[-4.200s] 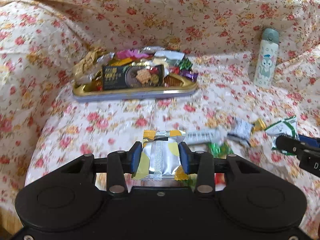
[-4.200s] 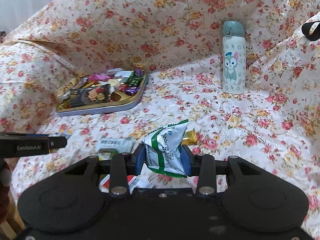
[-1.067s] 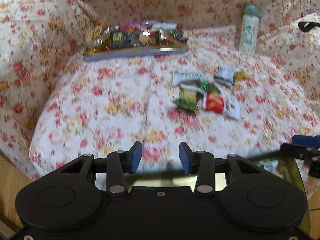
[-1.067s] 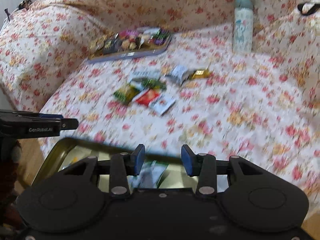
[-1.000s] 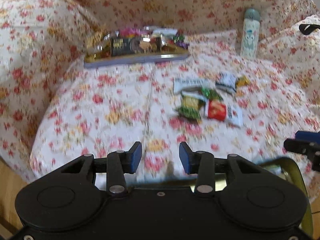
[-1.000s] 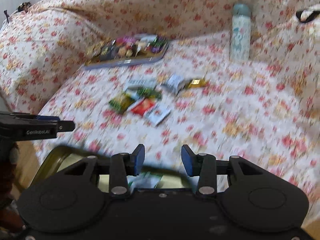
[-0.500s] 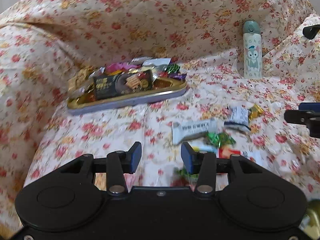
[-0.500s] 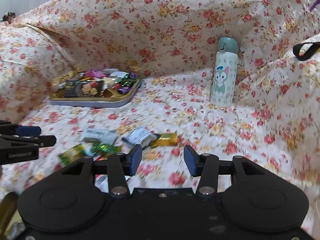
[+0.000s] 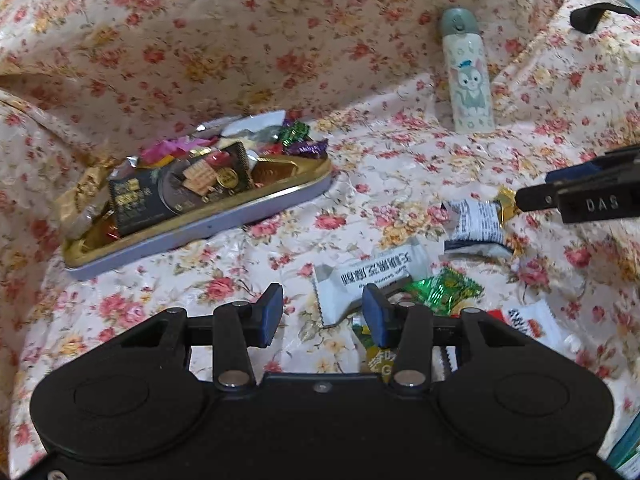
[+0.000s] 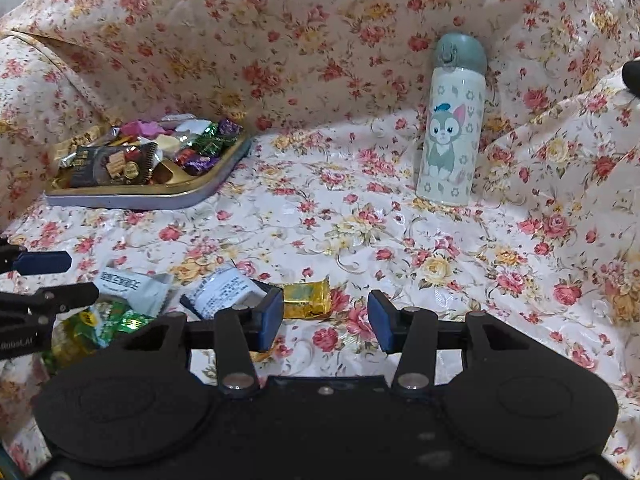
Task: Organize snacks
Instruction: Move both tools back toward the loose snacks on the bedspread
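Note:
Loose snacks lie on the floral cloth: a white wrapper (image 9: pixel 364 280) (image 10: pixel 128 282), a green foil candy (image 9: pixel 444 290) (image 10: pixel 108 320), a white-and-black packet (image 9: pixel 476 224) (image 10: pixel 224 292) and a gold candy (image 9: pixel 506 202) (image 10: pixel 306 298). My left gripper (image 9: pixel 323 314) (image 10: pixel 76 278) is open just above the white wrapper, whose near corner lies between the fingers, untouched. My right gripper (image 10: pixel 326 318) (image 9: pixel 538 188) is open and empty, with the gold candy just ahead of its left finger. A yellow-green packet (image 9: pixel 376 360) and a red-and-white packet (image 9: pixel 524 320) are partly hidden under the left gripper.
A shallow gold tin tray (image 9: pixel 200 220) (image 10: pixel 140 196) full of wrapped sweets sits at the back left. A cartoon-printed bottle (image 9: pixel 468 76) (image 10: pixel 452 132) stands upright at the back right. Cloth rises behind and on both sides. A black strap (image 9: pixel 592 16) lies at the far right.
Both grippers, which held packets a few seconds ago, are now empty. Over the last second they moved forward and down from a near tin, now out of view, to the loose snacks.

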Available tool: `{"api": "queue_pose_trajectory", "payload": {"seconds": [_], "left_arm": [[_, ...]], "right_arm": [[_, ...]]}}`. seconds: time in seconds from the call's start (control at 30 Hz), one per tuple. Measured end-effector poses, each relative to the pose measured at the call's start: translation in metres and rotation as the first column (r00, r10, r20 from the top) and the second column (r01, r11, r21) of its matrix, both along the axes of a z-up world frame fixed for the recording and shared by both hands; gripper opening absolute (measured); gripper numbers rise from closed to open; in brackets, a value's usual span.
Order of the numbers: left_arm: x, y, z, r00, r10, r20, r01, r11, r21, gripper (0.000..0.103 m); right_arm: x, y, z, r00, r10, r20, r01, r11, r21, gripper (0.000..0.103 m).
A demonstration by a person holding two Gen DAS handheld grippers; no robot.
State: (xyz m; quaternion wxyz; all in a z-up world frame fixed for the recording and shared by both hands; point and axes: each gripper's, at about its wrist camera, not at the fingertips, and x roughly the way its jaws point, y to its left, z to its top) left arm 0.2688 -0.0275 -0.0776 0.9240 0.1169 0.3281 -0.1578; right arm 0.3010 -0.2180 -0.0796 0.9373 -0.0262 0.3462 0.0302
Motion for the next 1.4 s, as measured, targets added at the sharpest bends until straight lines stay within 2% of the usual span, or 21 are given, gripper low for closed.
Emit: {"api": "queue_pose_trajectory", "payload": {"seconds": [0.2, 0.4, 0.57, 0.7, 0.87, 0.97, 1.27, 1.4], "left_arm": [[0.008, 0.01, -0.011, 1.0, -0.013, -0.008, 0.013, 0.998, -0.058, 0.053], [0.017, 0.005, -0.016, 1.0, -0.017, 0.013, 0.017, 0.999, -0.028, 0.054], [0.026, 0.009, -0.02, 0.999, 0.035, 0.013, -0.035, 0.998, -0.053, 0.065], [0.031, 0.017, -0.021, 0.998, 0.066, -0.017, -0.068, 0.993, -0.099, 0.067], [0.029, 0.013, -0.022, 0.997, 0.074, -0.002, -0.074, 0.994, -0.075, 0.068], [0.032, 0.016, -0.022, 0.995, 0.1, -0.015, -0.101, 0.991, -0.085, 0.075], [0.034, 0.021, -0.023, 0.989, 0.145, -0.02, -0.146, 0.984, -0.099, 0.075], [0.034, 0.022, -0.022, 0.988, 0.153, -0.019, -0.154, 0.983, -0.1, 0.075]], "right_arm": [[0.001, 0.0, -0.006, 1.0, 0.002, -0.016, -0.002, 1.0, -0.014, 0.049], [0.01, 0.004, -0.011, 1.0, 0.0, -0.026, -0.001, 1.0, -0.031, 0.049], [0.019, 0.008, -0.013, 1.0, 0.003, -0.015, -0.004, 0.999, -0.042, 0.049], [0.027, 0.011, -0.013, 1.0, 0.013, -0.003, -0.013, 0.999, -0.042, 0.049], [0.039, 0.014, -0.016, 1.0, 0.031, 0.0, -0.031, 0.998, -0.047, 0.049], [0.047, 0.014, -0.018, 0.999, 0.039, -0.012, -0.039, 0.999, -0.019, 0.049], [0.062, 0.019, -0.014, 0.999, 0.04, -0.023, -0.038, 0.995, 0.087, 0.049], [0.064, 0.028, -0.014, 0.997, 0.074, -0.014, -0.073, 0.995, 0.069, 0.049]]}}
